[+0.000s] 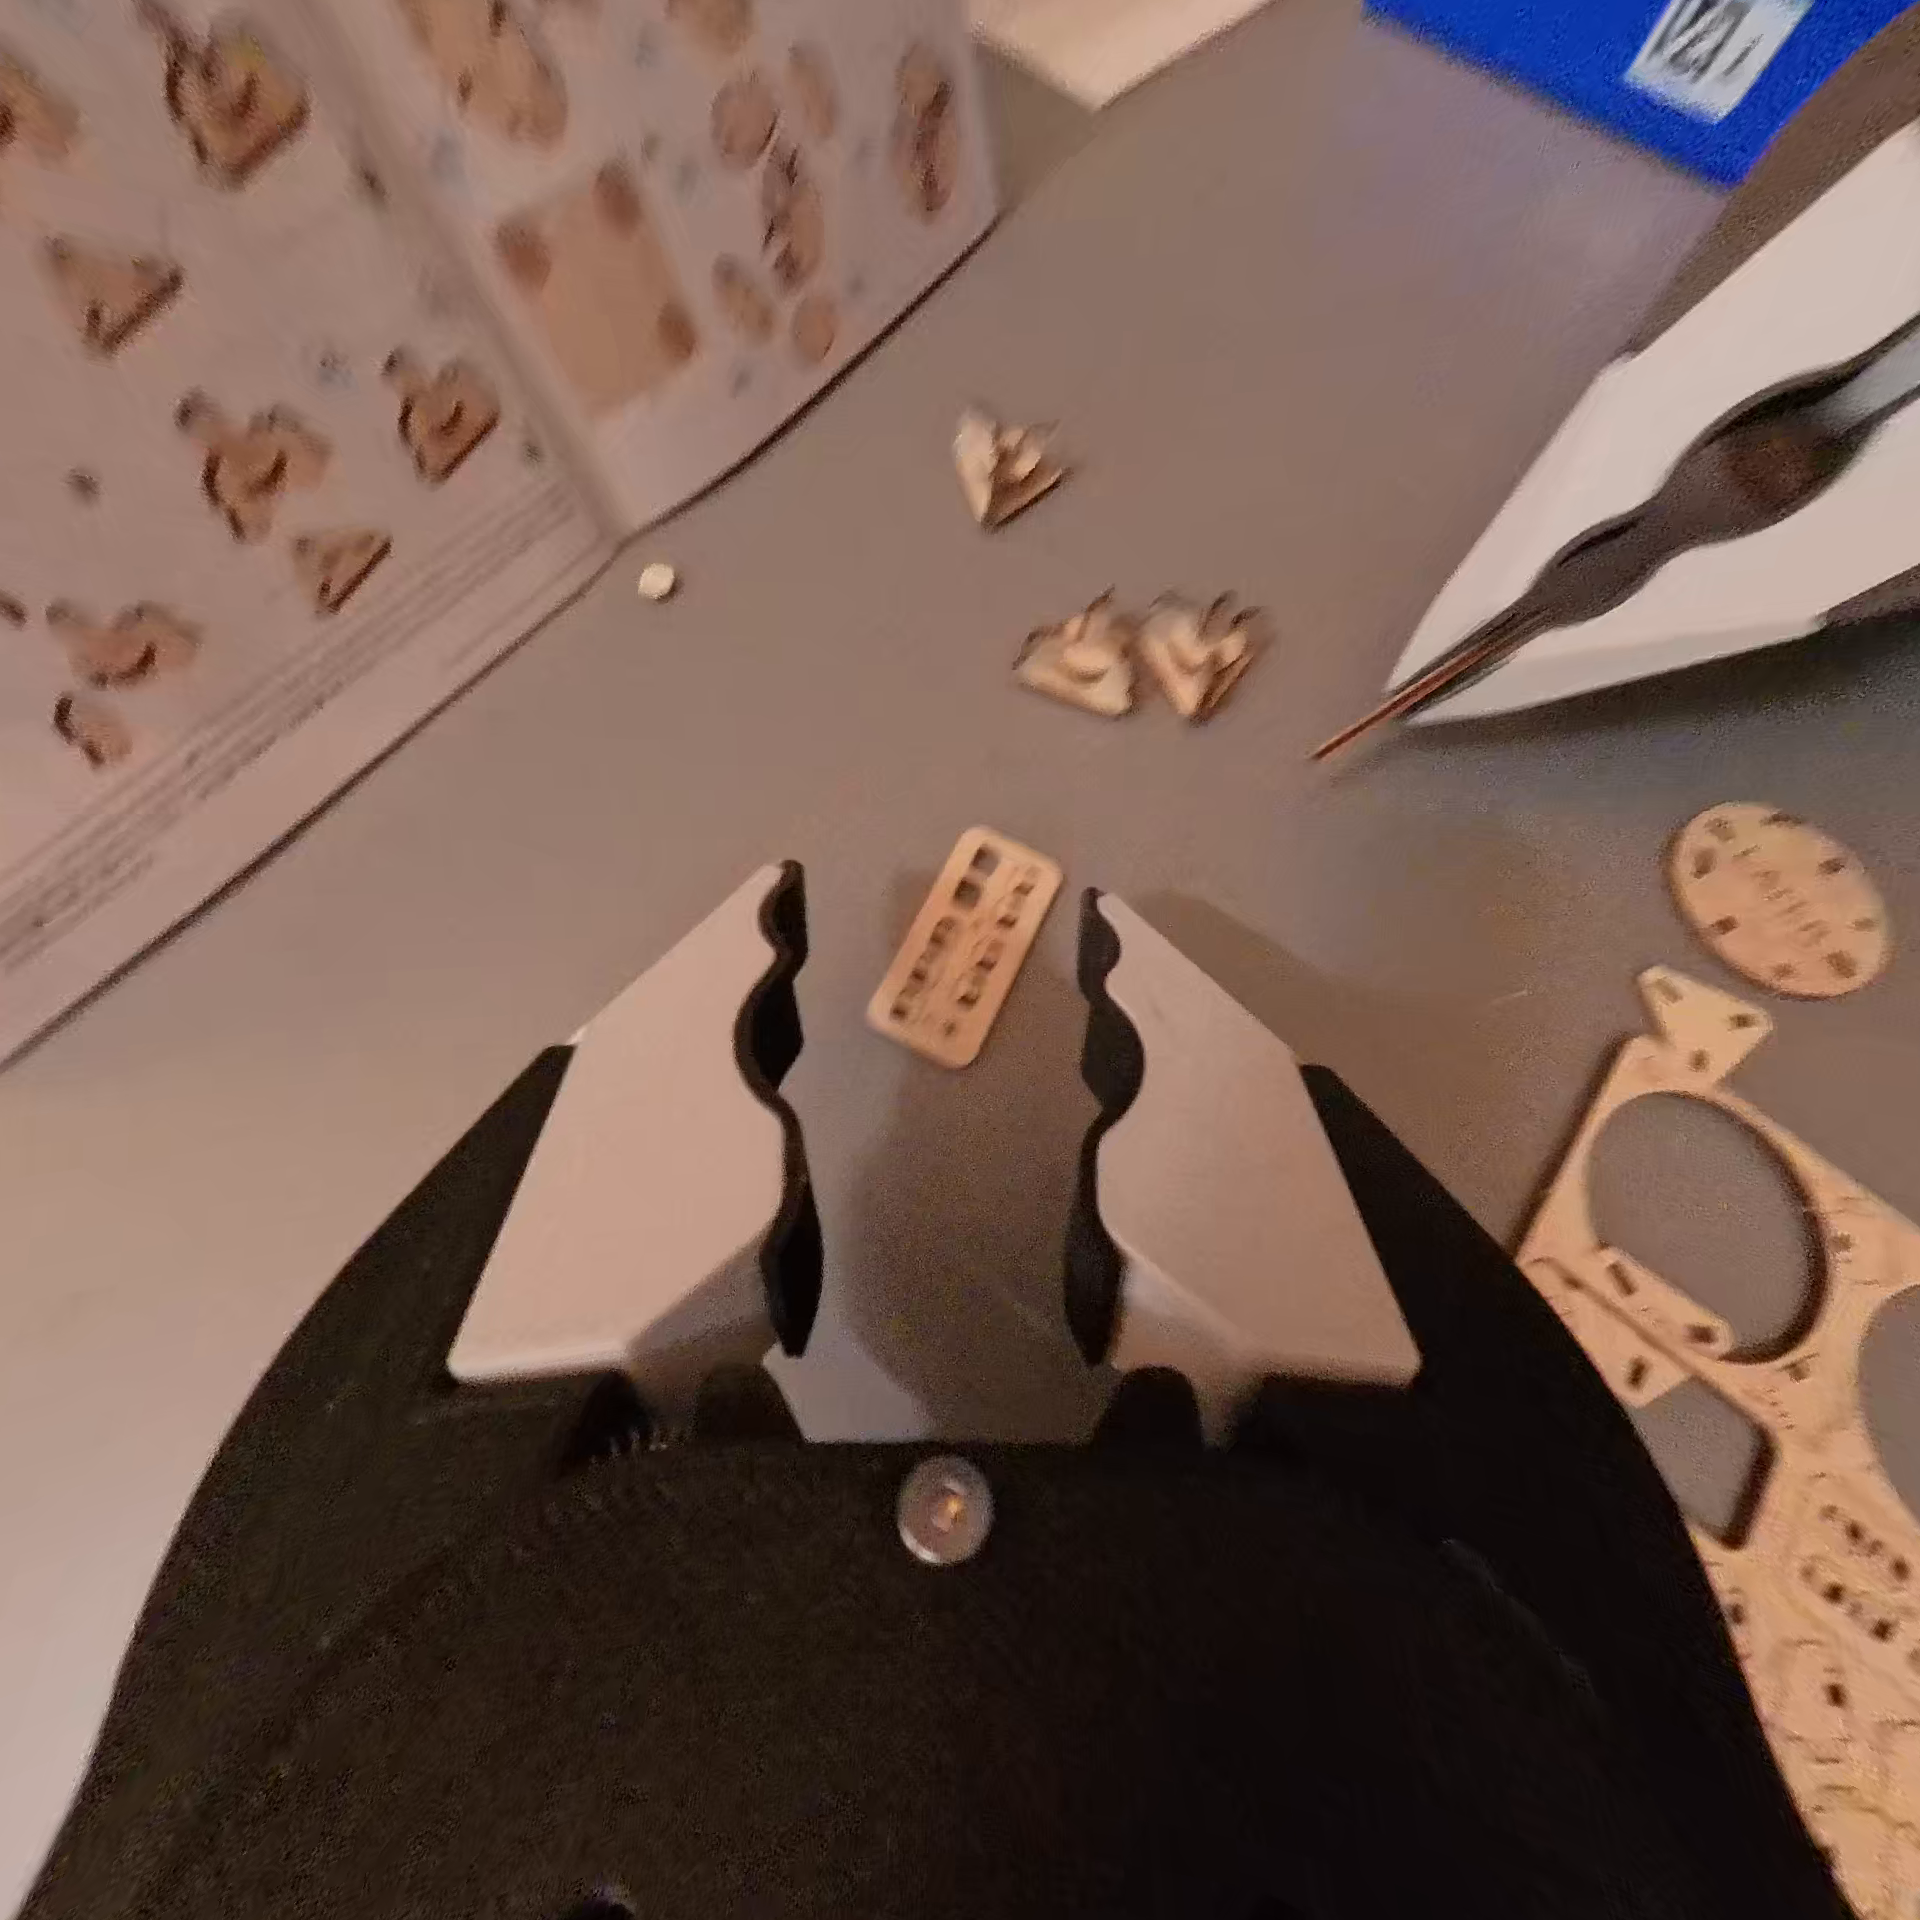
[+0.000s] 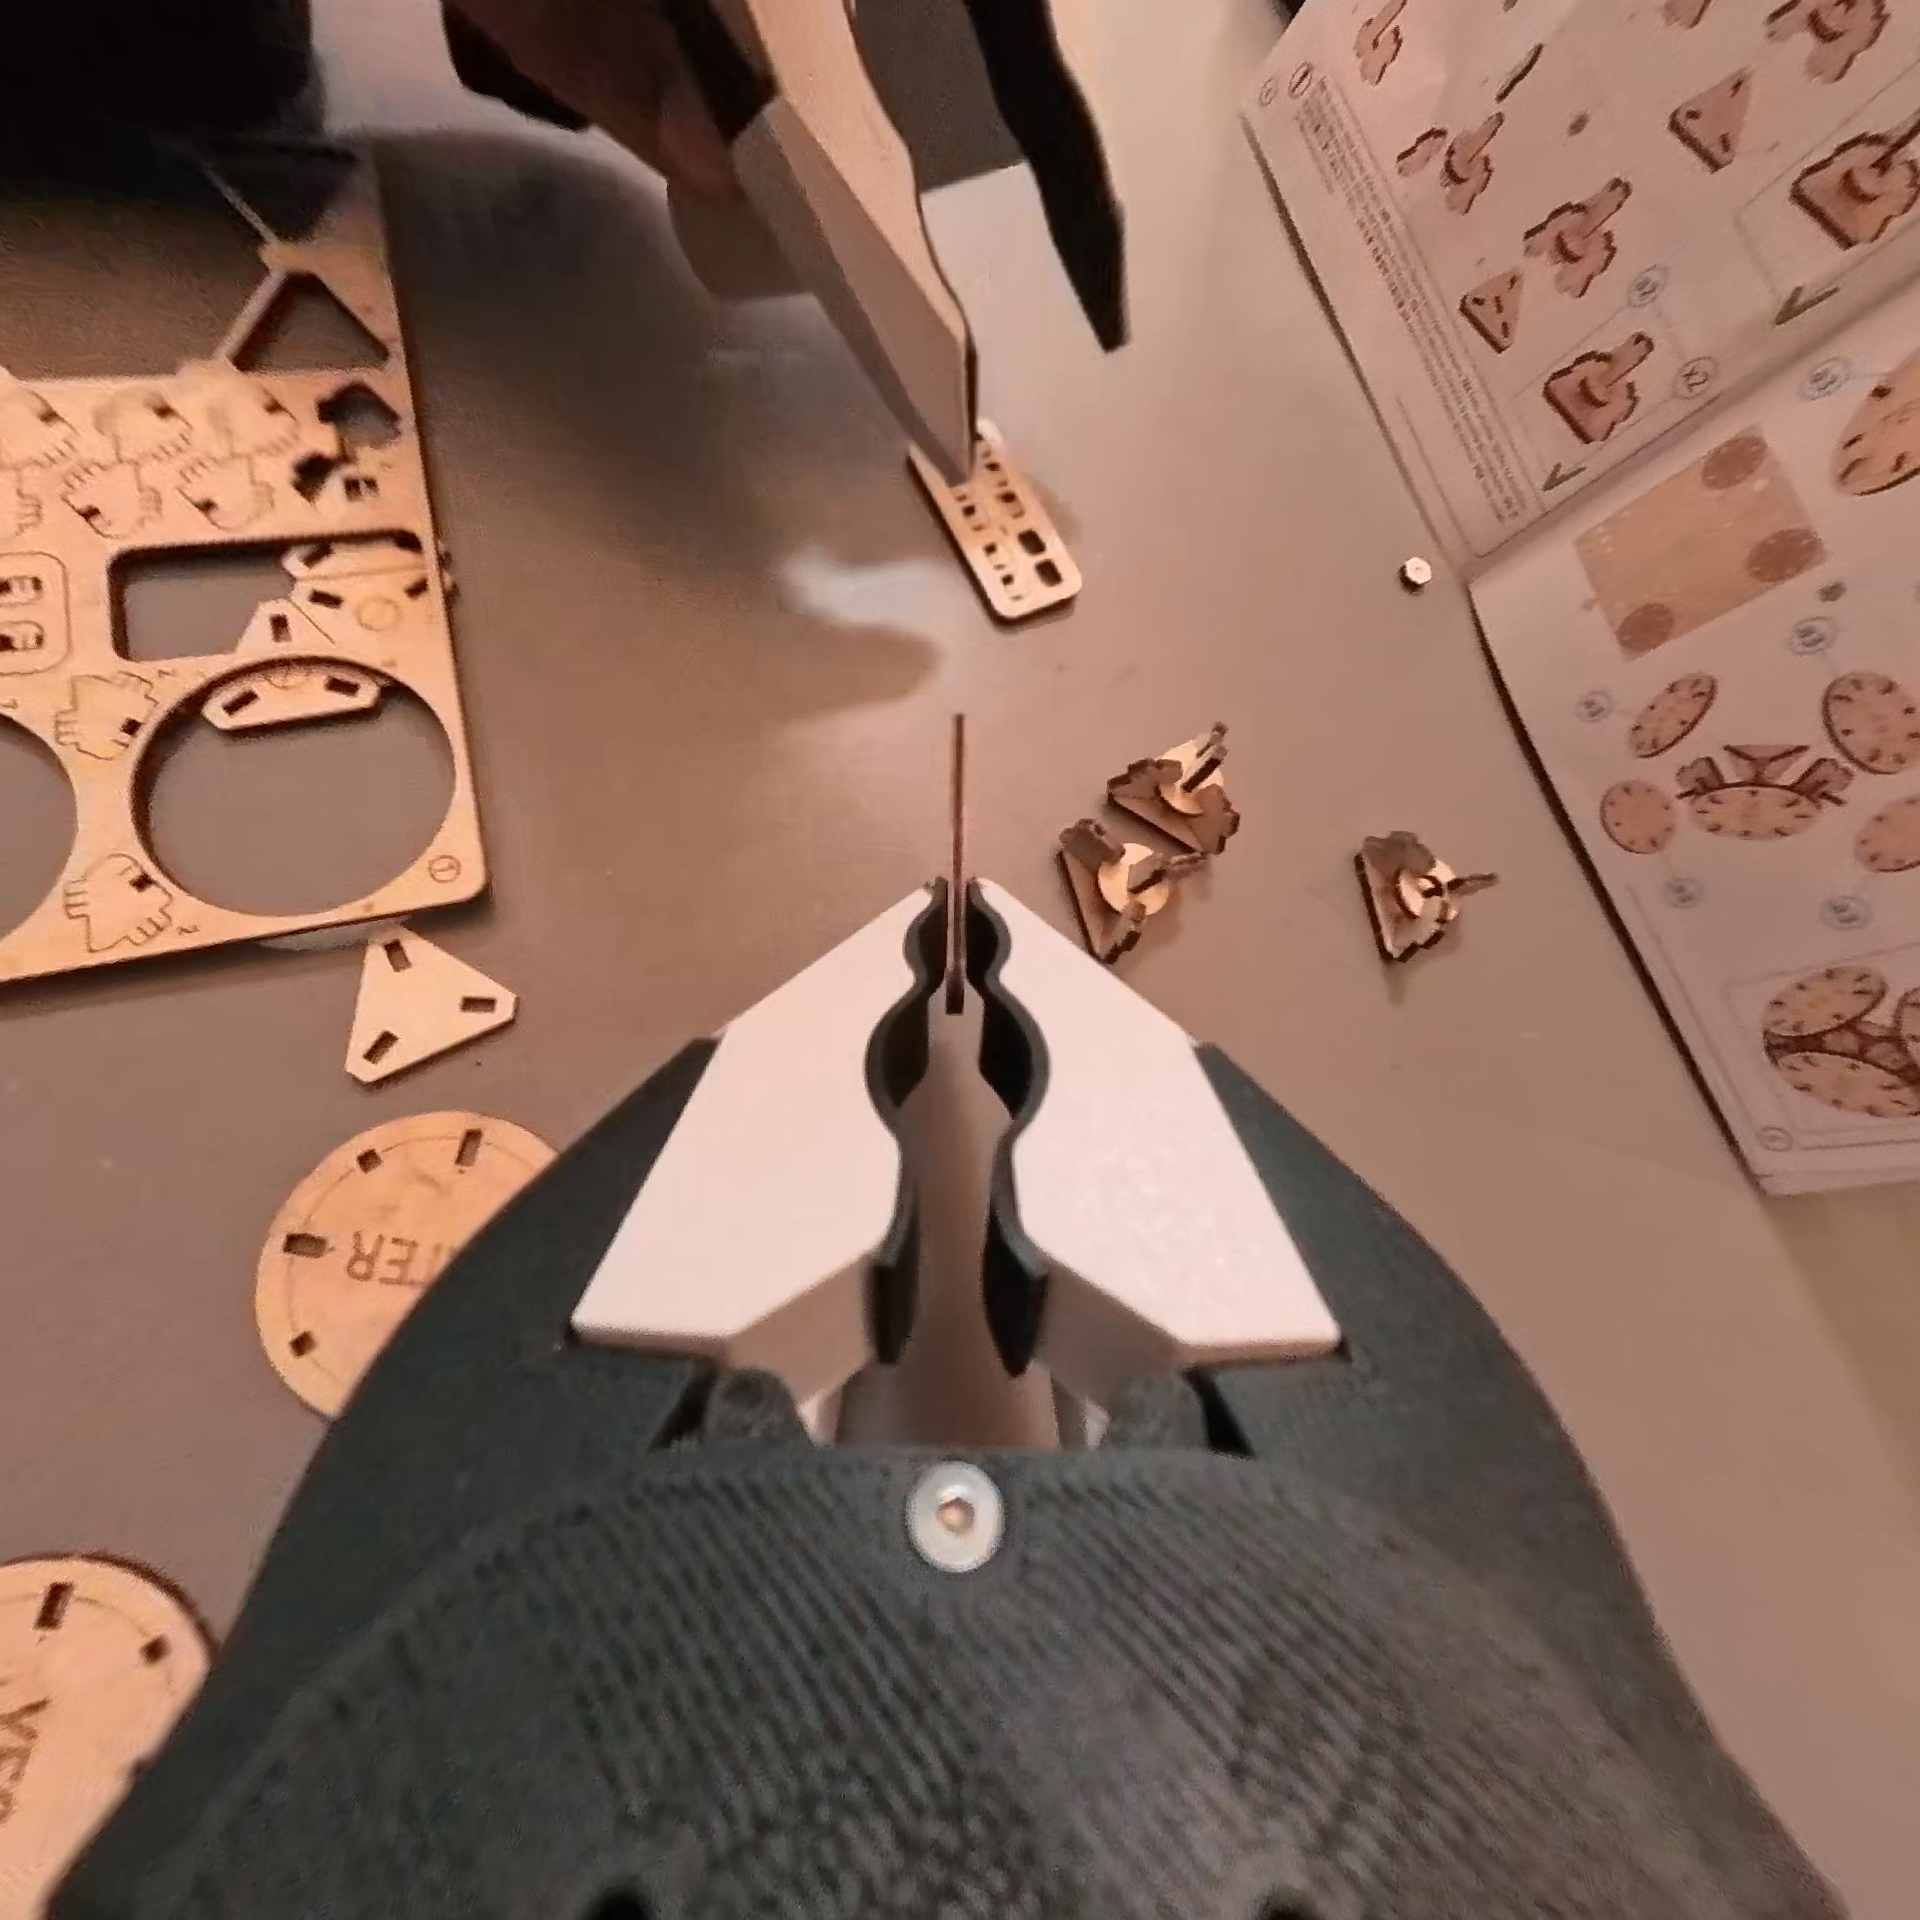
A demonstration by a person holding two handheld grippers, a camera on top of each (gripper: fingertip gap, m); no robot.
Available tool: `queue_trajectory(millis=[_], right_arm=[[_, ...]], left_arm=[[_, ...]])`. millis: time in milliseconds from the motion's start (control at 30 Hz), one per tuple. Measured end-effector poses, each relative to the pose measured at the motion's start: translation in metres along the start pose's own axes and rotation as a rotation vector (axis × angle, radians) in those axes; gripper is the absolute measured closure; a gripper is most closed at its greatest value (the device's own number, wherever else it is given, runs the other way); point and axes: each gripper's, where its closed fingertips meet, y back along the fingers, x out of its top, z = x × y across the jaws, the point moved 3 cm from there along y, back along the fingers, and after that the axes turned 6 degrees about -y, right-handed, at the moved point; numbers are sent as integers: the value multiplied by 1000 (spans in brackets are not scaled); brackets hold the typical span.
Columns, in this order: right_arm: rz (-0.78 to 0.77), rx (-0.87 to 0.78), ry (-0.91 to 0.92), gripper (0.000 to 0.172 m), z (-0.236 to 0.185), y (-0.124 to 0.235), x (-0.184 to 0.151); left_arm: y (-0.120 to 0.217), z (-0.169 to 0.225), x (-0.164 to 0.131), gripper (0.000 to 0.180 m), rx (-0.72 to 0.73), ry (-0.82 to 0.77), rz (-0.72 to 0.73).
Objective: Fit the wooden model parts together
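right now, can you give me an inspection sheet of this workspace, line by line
surface: grey tabletop, matte, with a pale glare patch.
job's things: small slotted wooden plate lying flat; three small assembled wooden pieces; thin wooden piece seen edge-on.
clutter: punched-out wooden sheet, wooden triangle, slotted wooden discs, a tiny pale round bit, open instruction booklet.
grippers: left gripper open, the plate on the table between its fingers with a gap on each side; right gripper shut on the thin wooden piece, which sticks out forward.
cables: nothing seen.
surroundings: blue box at the far edge.
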Motion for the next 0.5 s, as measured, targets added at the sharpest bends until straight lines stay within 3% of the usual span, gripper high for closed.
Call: queue_trajectory(millis=[233, 300, 367, 500], right_arm=[[47, 8, -1, 171, 2, 4, 2], [53, 3, 3, 171, 2, 3, 2], [57, -4, 15, 171, 2, 2, 2], [62, 20, 35, 171, -5, -3, 1]], left_arm=[[-12, 0, -24, 120, -12, -15, -141], [-11, 2, -24, 129, -29, 2, -145], [-10, 9, -23, 156, -87, 10, -146], [-10, 13, -23, 159, -101, -10, -164]])
